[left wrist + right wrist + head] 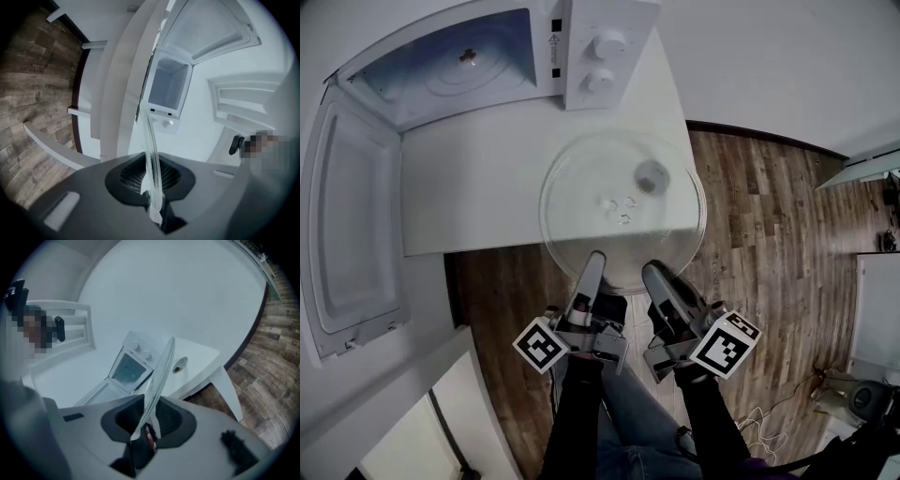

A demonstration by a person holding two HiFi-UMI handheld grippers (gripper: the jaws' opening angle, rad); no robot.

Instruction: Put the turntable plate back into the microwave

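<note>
The clear glass turntable plate (623,202) hangs level over the white table's (478,187) front right corner, part of it past the edge. My left gripper (598,258) and right gripper (654,272) are both shut on its near rim, side by side. In the left gripper view the plate (151,140) runs edge-on between the jaws of the left gripper (151,176). The right gripper view shows the plate (161,371) the same way in the right gripper (149,420). The microwave (581,47) stands at the table's far end with its cavity (455,61) open and its door (347,216) swung left.
A small grey round object (652,176) lies on the table under the plate and also shows as the grey object (179,364) in the right gripper view. Wooden floor (769,225) spreads to the right. White furniture (384,403) stands at the lower left.
</note>
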